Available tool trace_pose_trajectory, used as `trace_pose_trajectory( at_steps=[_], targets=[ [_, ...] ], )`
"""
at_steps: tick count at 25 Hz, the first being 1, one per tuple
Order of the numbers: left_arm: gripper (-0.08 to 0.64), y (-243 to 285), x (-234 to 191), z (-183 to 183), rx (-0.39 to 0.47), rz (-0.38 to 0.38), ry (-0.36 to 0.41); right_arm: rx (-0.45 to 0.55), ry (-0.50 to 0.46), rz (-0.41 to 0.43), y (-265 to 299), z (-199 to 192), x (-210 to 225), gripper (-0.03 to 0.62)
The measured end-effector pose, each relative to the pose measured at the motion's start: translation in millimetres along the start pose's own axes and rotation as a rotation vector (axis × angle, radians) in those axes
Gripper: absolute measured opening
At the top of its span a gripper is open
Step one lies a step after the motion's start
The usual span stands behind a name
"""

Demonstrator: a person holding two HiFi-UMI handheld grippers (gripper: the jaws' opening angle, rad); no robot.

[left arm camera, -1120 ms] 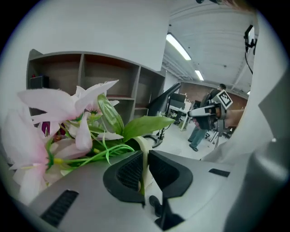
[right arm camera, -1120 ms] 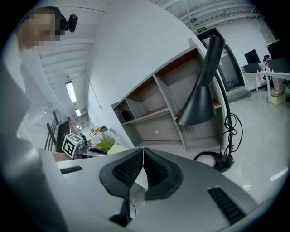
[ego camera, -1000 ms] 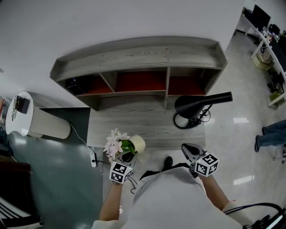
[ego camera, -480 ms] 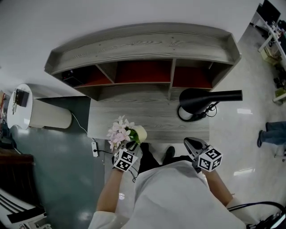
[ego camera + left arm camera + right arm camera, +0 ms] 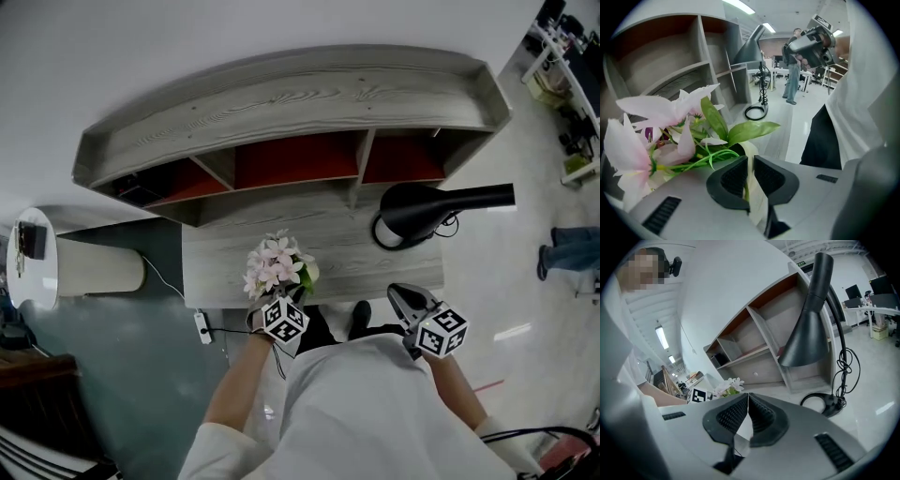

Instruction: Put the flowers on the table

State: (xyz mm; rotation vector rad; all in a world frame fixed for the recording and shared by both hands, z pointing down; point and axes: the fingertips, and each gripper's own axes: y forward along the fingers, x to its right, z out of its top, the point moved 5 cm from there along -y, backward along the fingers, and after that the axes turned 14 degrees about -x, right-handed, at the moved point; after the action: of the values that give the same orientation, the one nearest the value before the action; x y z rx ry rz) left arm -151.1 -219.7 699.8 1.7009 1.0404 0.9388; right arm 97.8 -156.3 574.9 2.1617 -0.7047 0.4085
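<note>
Here the left gripper [image 5: 750, 161] pinches the cream rim of a small pot [image 5: 755, 197] between its jaws, and the pot's pink artificial flowers [image 5: 275, 264] spread out ahead of them. The flowers hang over the near edge of the grey wooden desk [image 5: 328, 246], left of its middle; whether the pot touches the desktop cannot be told. The right gripper [image 5: 747, 401] has its jaws pressed together on nothing, just off the desk's near edge. A black desk lamp [image 5: 422, 206] stands at the desk's right end.

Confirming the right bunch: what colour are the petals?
Pale pink flowers, clearest in the left gripper view.
</note>
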Motion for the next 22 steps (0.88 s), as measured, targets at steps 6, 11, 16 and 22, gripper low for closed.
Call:
trace_pose_trajectory(
  at_steps=[6,11,16,22],
  targets=[
    [0.055,42.0,-11.2,41.4,-0.015,-0.020,0.141,0.030,0.061,-0.073,1.1,0.2,0.3,0.020],
    [0.055,72.5,-6.2,77.8,-0.023,-0.049,0.205,0.043,0.116,-0.129,-3.8,-6.6,6.2,0.020],
    [0.055,95.3,4.4,104.0,-0.039,-0.089,0.246,0.065,0.171,-0.173,-11.0,-13.8,11.0,0.020],
    [0.055,119.8,19.9,122.6,-0.069,-0.149,0.270,0.080,0.214,-0.220,-20.4,-19.7,20.5,0.020]
  ],
)
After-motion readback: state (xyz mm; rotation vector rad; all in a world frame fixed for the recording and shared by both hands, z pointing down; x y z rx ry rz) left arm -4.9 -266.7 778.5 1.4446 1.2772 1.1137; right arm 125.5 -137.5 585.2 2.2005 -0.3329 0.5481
